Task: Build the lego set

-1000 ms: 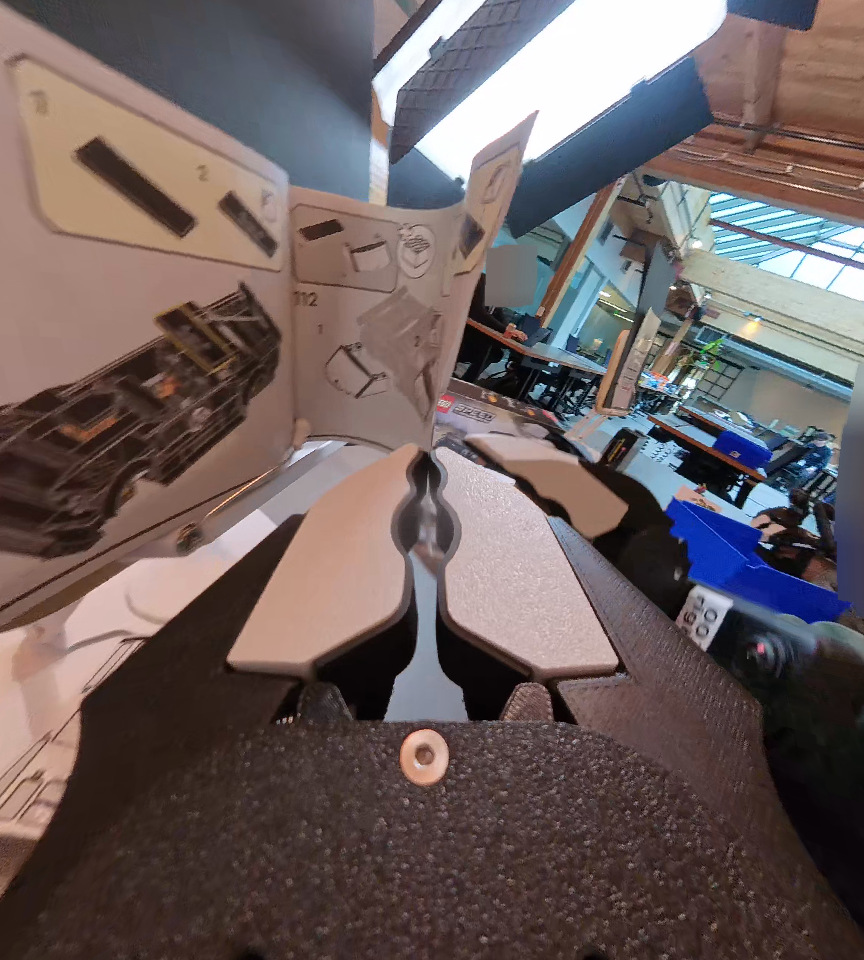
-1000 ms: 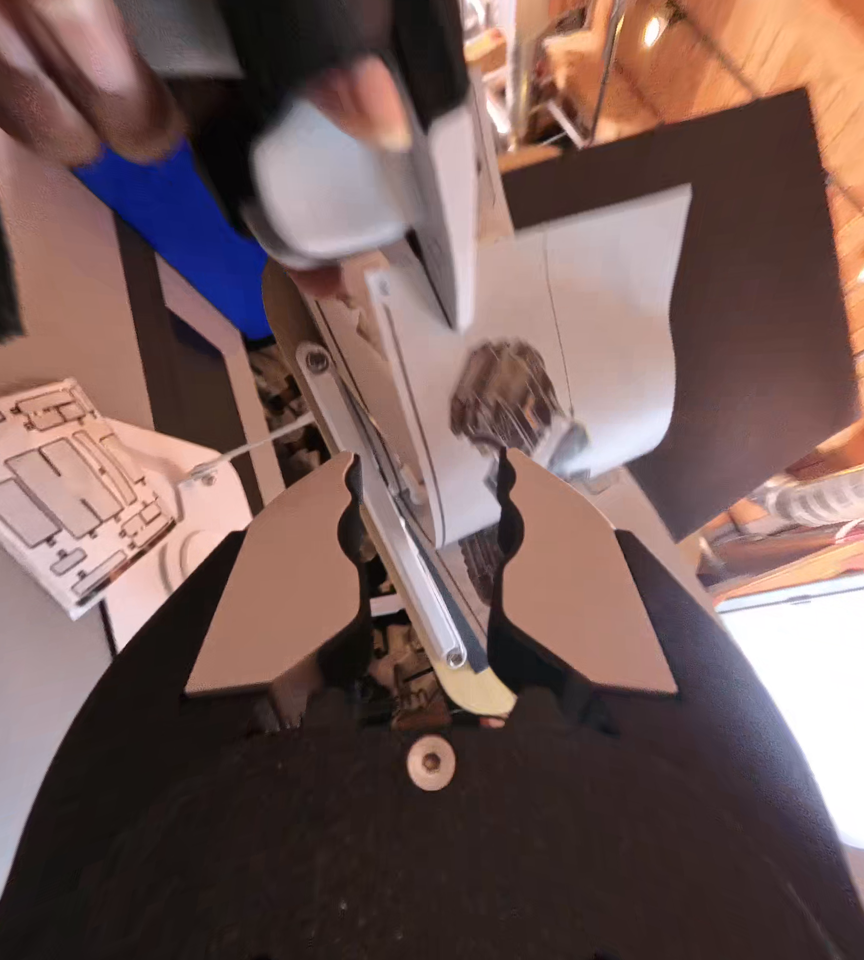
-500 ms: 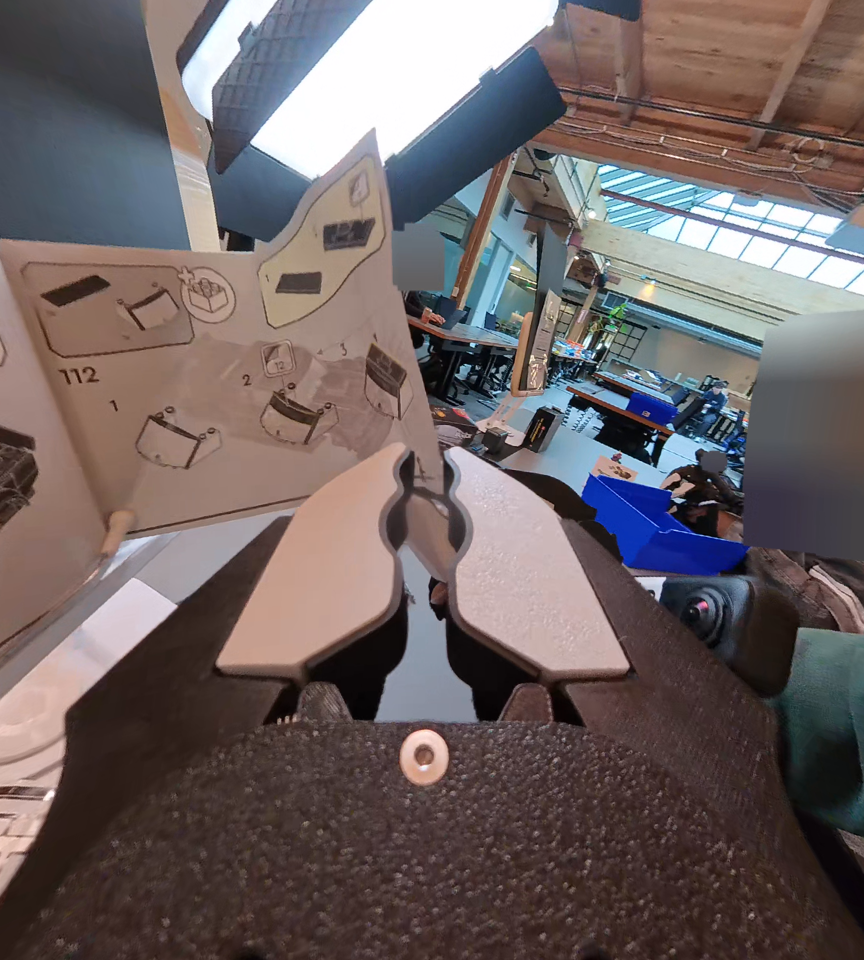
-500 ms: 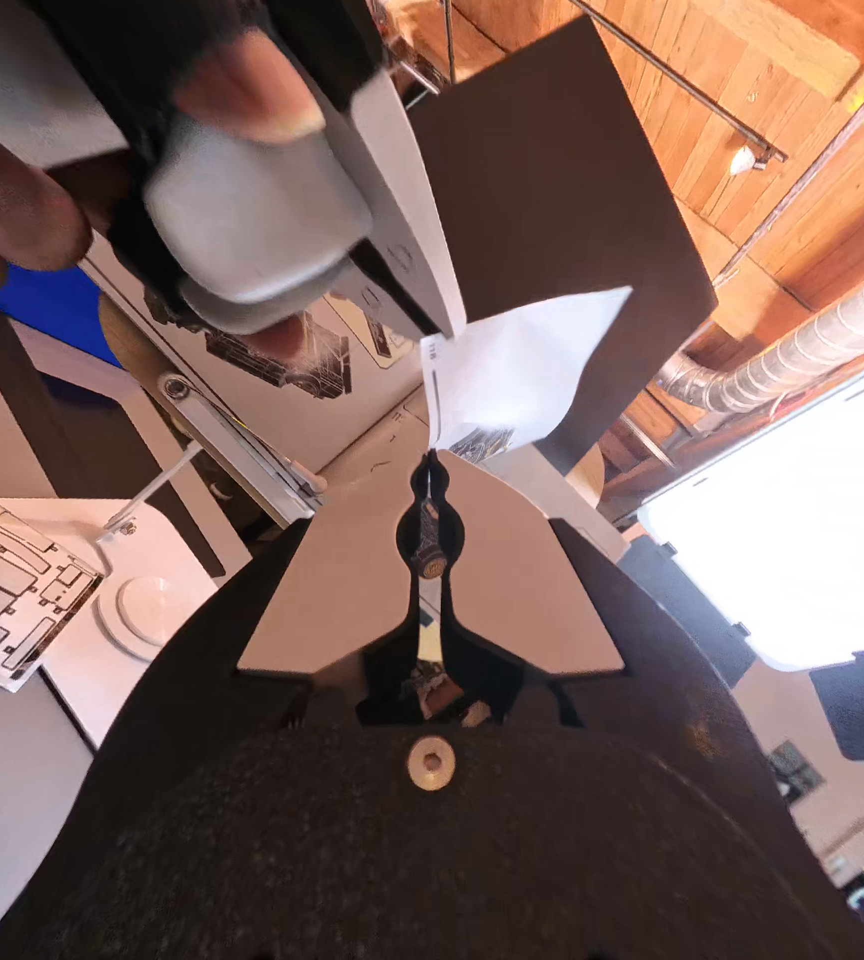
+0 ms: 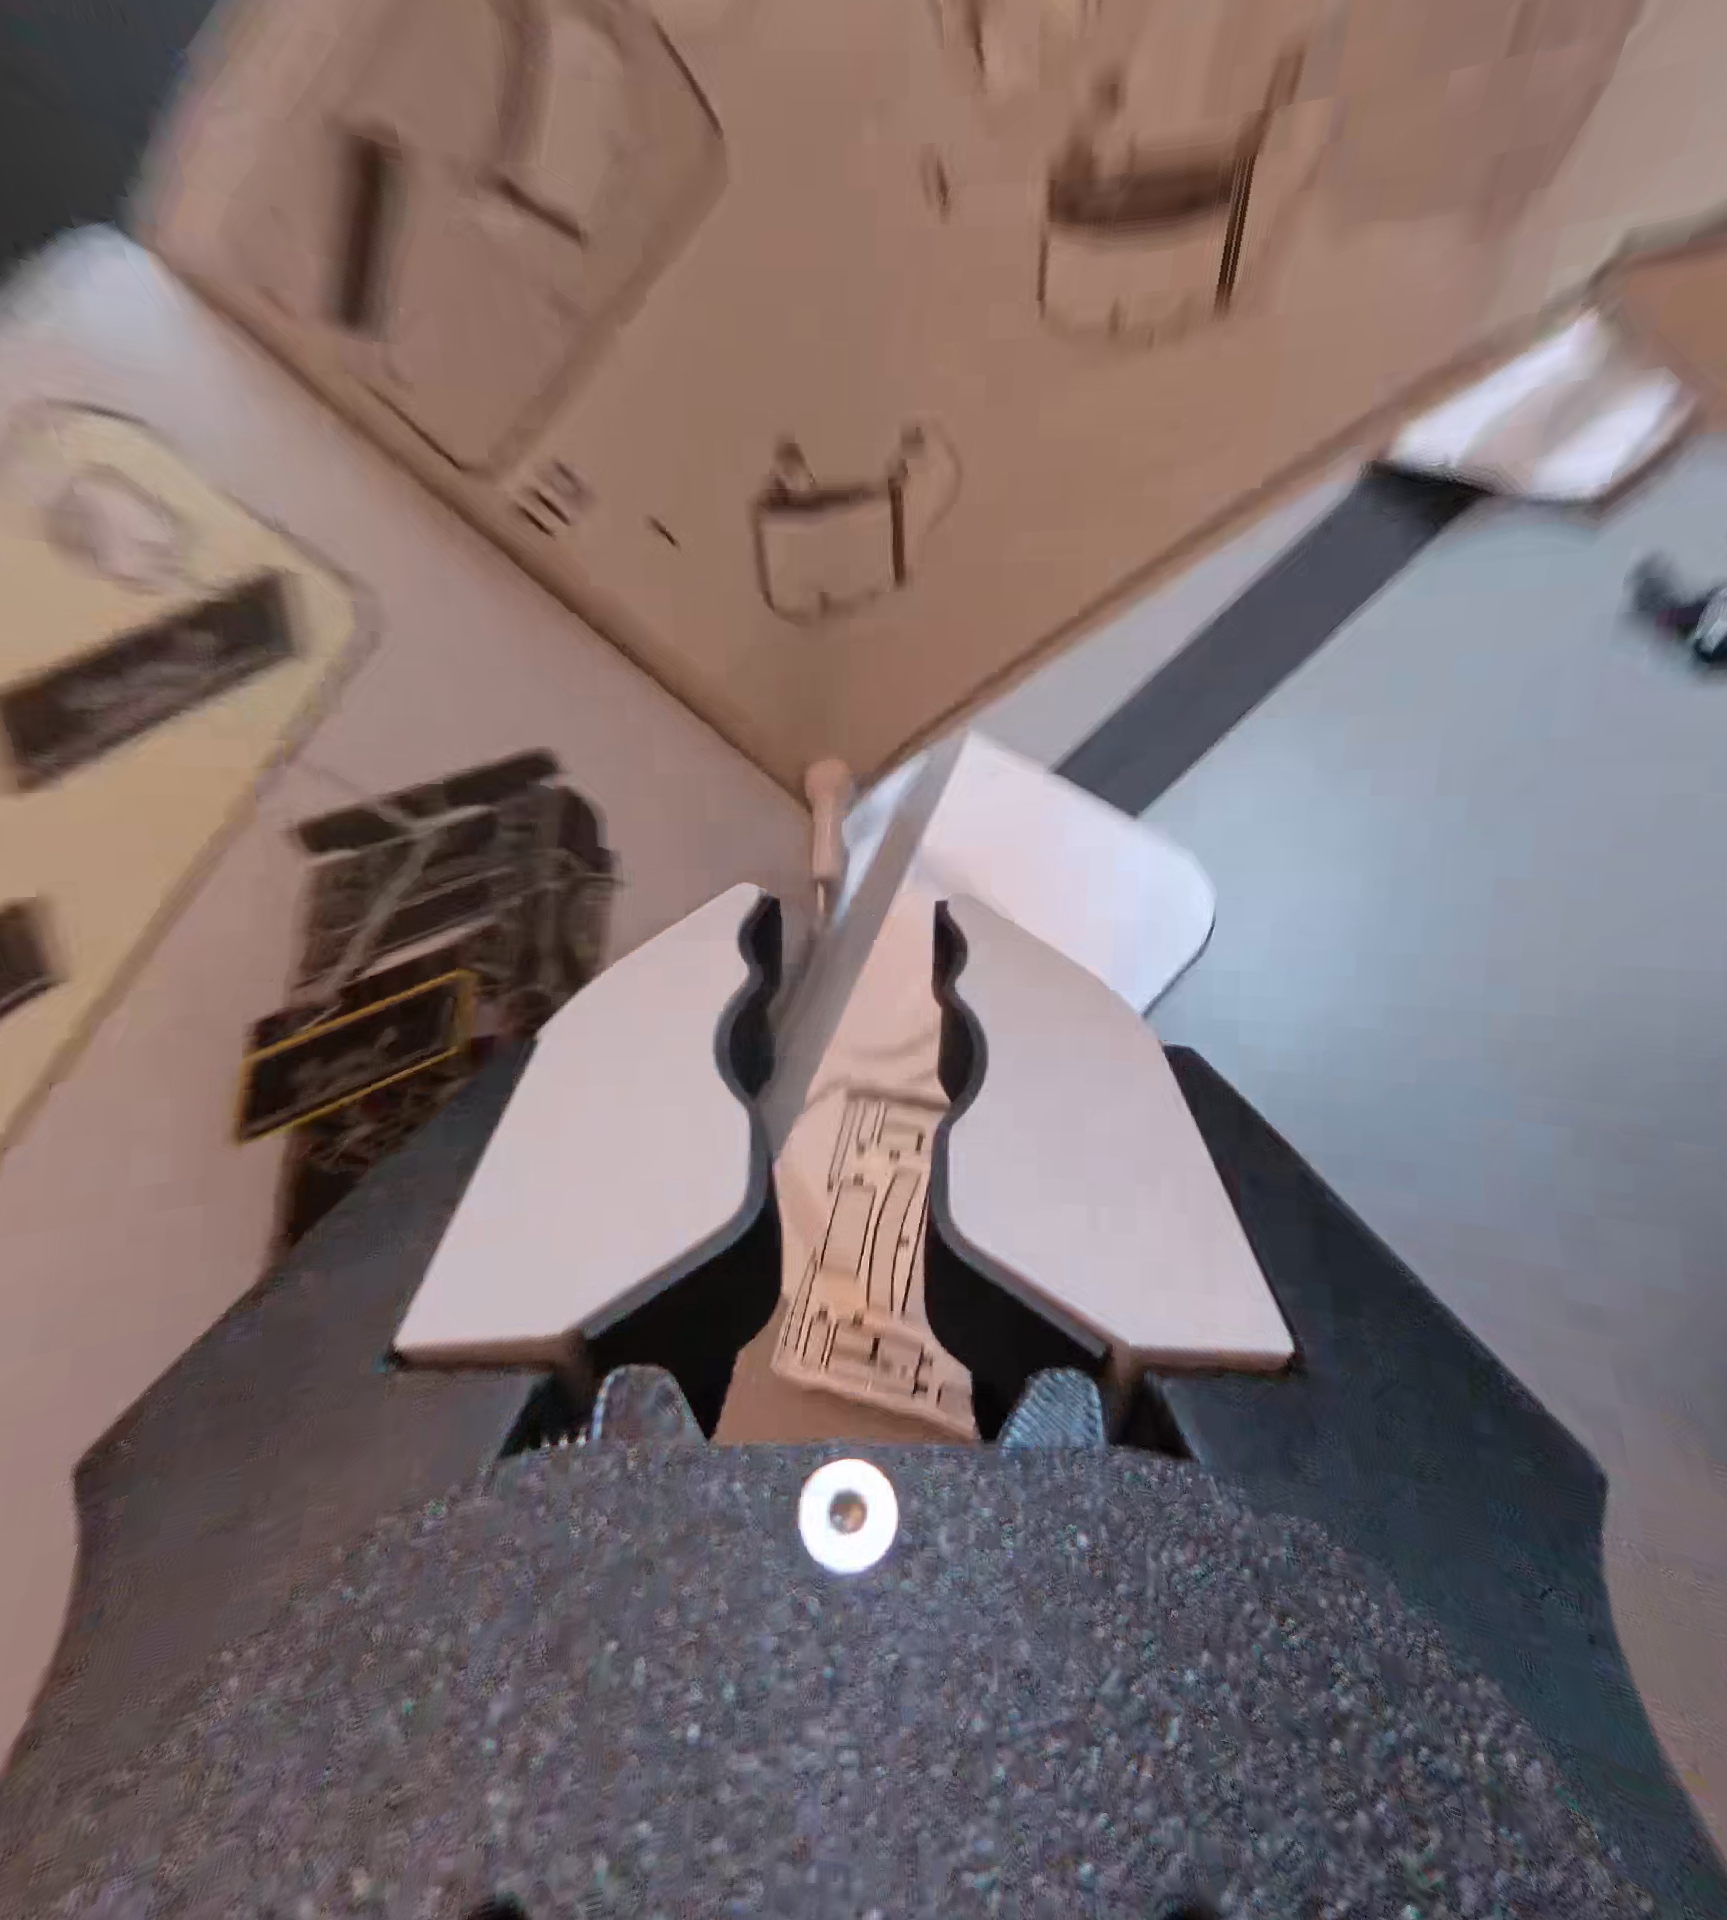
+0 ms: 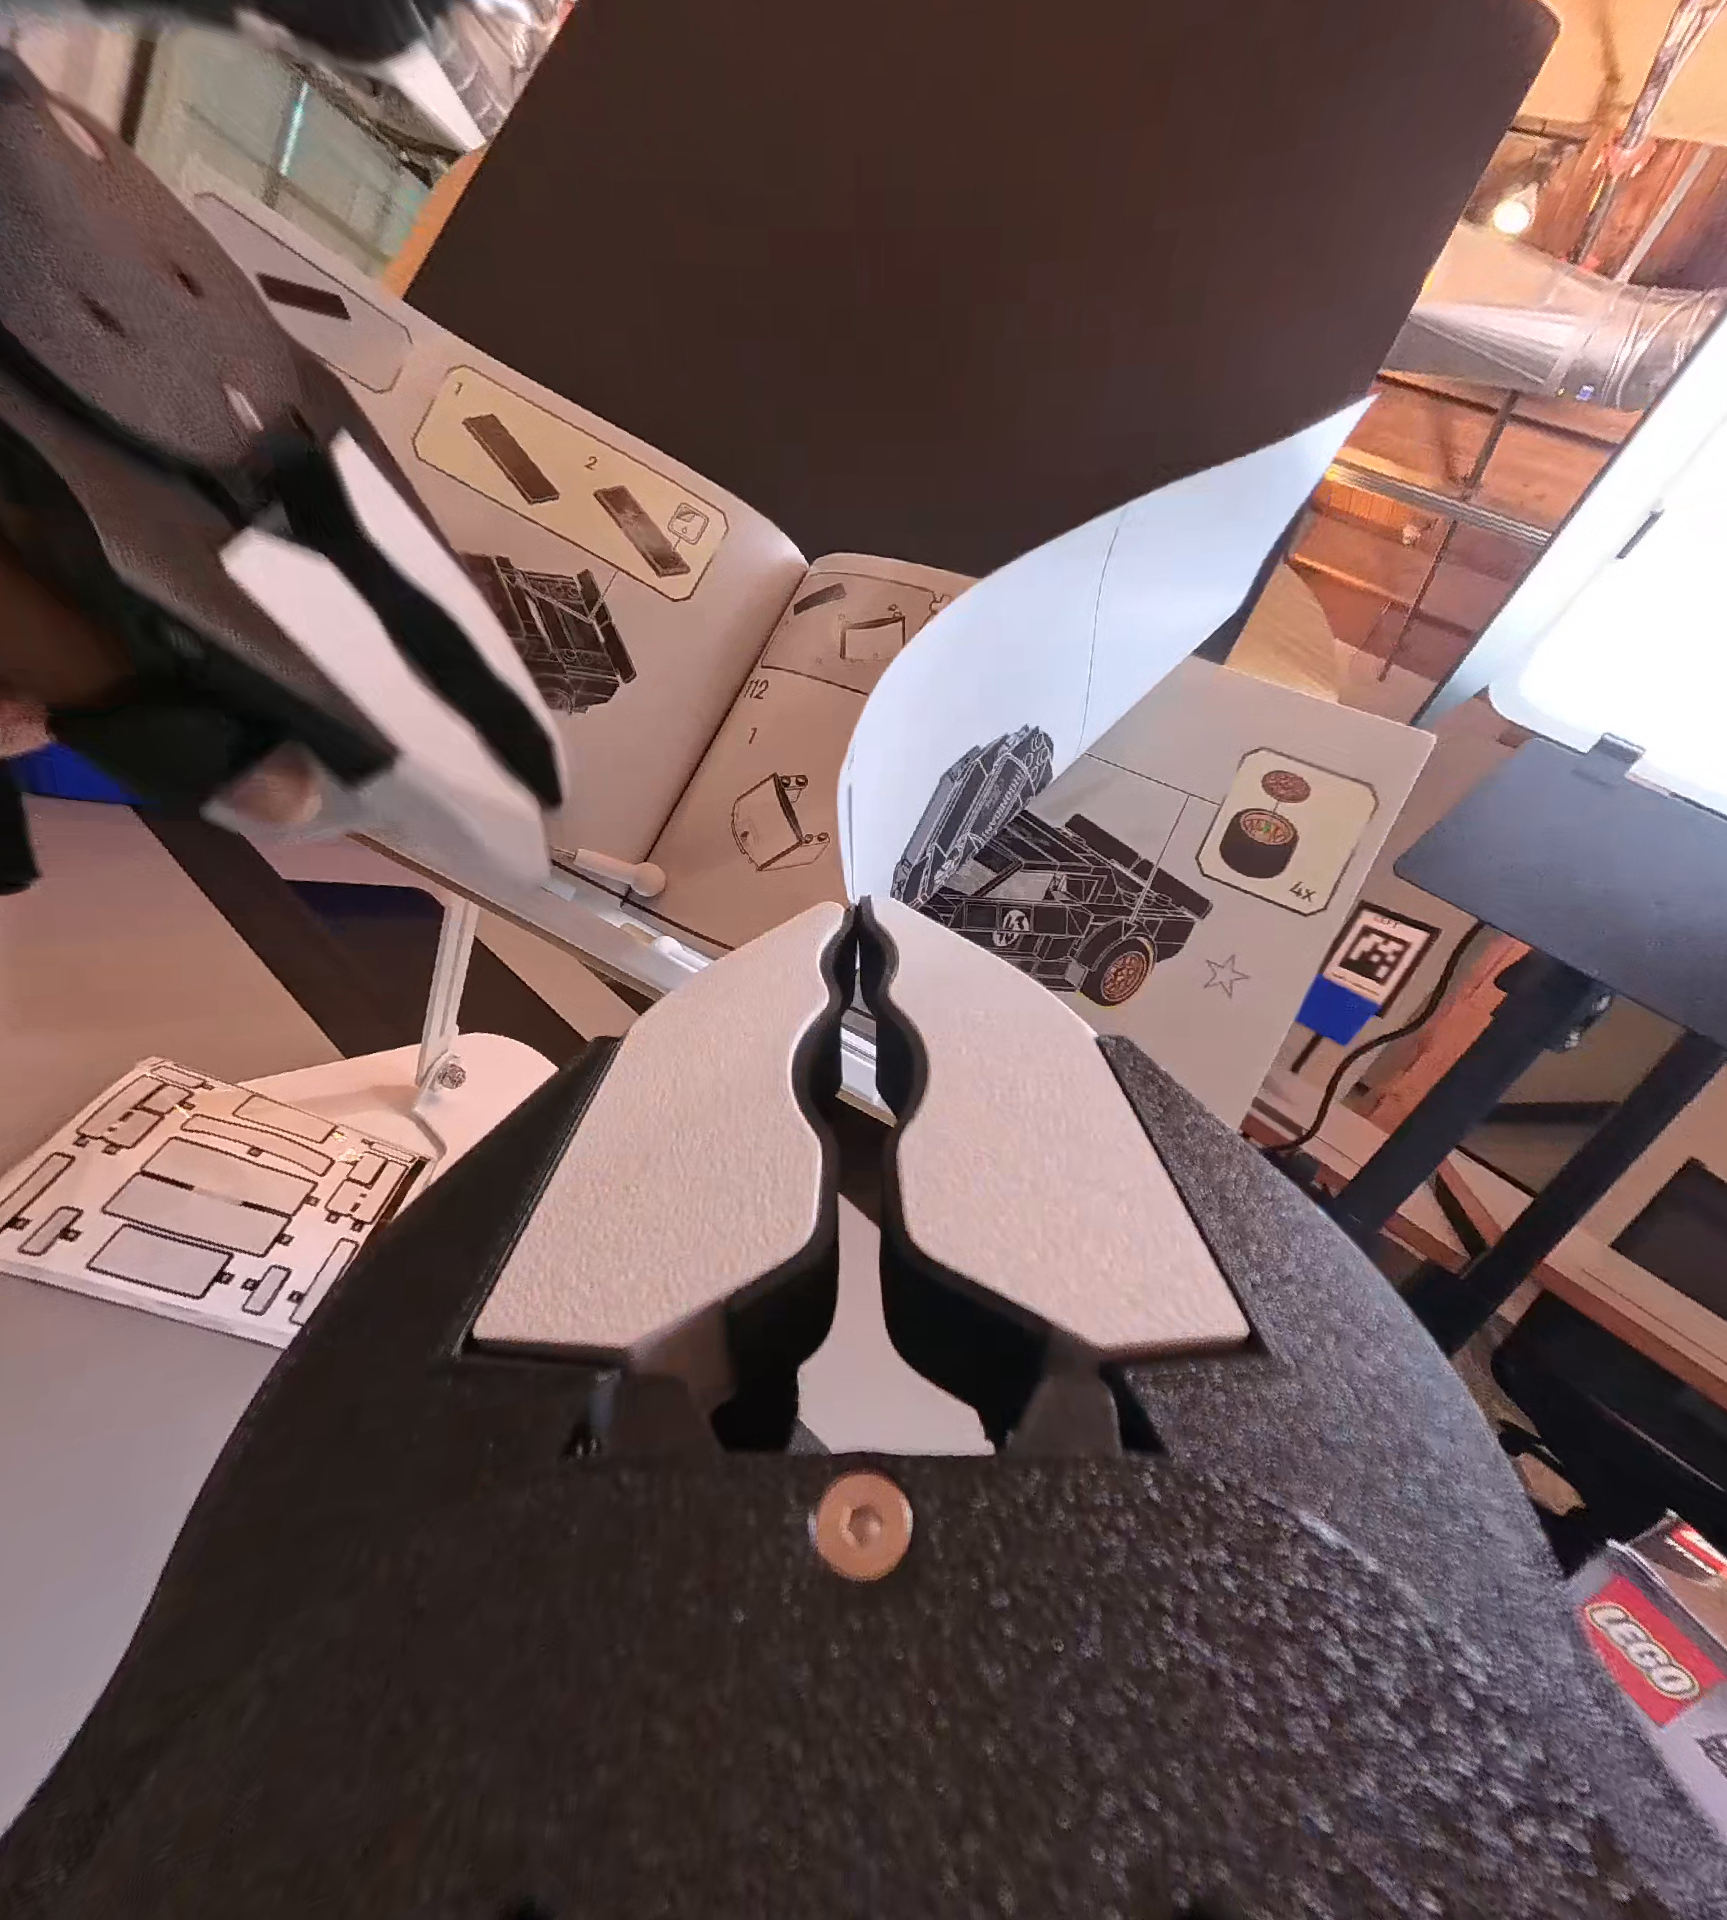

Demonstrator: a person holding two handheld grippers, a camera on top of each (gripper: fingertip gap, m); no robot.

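Instruction booklet (image 6: pixel 630 582): open on a white stand on the worktop (image 6: pixel 90 1475), one page (image 6: pixel 1098 665) curling upward mid-turn. Right tool (image 6: pixel 857 920): together, pinching that page's lower edge. Left tool (image 5: pixel 854 914): apart, empty, at the booklet's spine. Sticker sheet (image 6: pixel 184 1195): flat below the booklet. Build judged late-stage, wheels shown next; no bricks or model identifiable in either view.
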